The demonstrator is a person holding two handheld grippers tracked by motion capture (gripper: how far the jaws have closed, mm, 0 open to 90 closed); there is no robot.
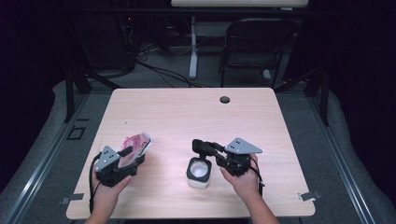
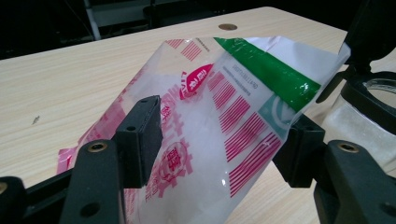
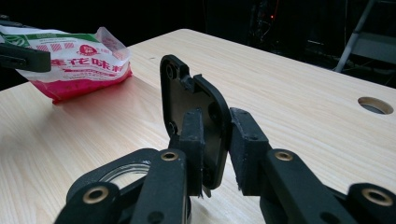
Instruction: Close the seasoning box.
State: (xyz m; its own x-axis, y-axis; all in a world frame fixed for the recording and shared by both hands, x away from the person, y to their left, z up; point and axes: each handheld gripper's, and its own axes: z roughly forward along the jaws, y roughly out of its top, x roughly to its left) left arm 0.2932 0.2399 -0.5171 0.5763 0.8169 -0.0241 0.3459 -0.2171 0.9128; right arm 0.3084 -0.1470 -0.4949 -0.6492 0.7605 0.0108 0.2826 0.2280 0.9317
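My left gripper (image 1: pixel 133 157) clamps the pink-printed bag (image 2: pixel 210 126) of white powder at the table's (image 1: pixel 187 112) seven o'clock. My right gripper (image 1: pixel 208 151) pinches the jar's (image 1: pixel 199 172) black flip lid (image 3: pixel 194 109), upright; the jar at five o'clock holds white powder.

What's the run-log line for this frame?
left gripper: shut on bag | right gripper: shut on lid, lid upright | jar: open, on table
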